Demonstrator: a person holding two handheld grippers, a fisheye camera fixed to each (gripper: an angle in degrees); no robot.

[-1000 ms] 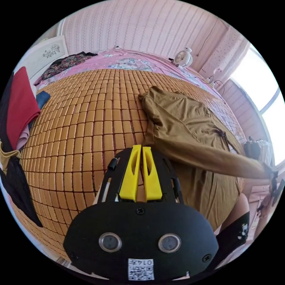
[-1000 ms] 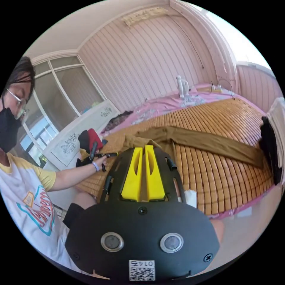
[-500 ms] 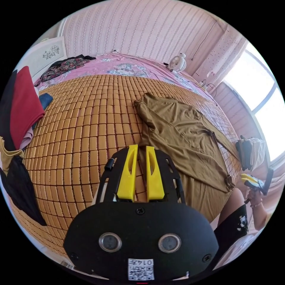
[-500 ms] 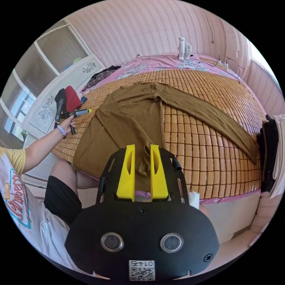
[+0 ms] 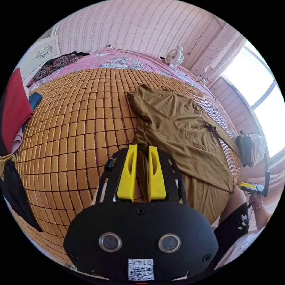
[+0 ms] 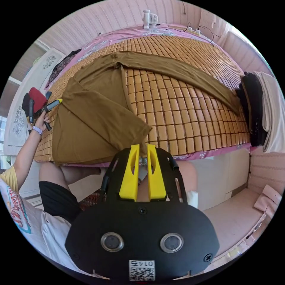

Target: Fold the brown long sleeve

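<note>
Sleeve released, right tool (image 6: 143,147) parted, empty

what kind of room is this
Most likely a bedroom in a home. The brown shirt lies on a bed covered with a bamboo mat over a pink sheet. A small fan stands at the far end, and folded clothes are stacked at one side.

Beside the brown long sleeve (image 5: 178,130), on its side toward the red cloth (image 5: 13,107), bare bamboo mat (image 5: 80,118) gives free passage. Across the shirt from that, dark folded clothes (image 6: 253,109) block the mat's edge just past the outstretched sleeve's end.
</note>
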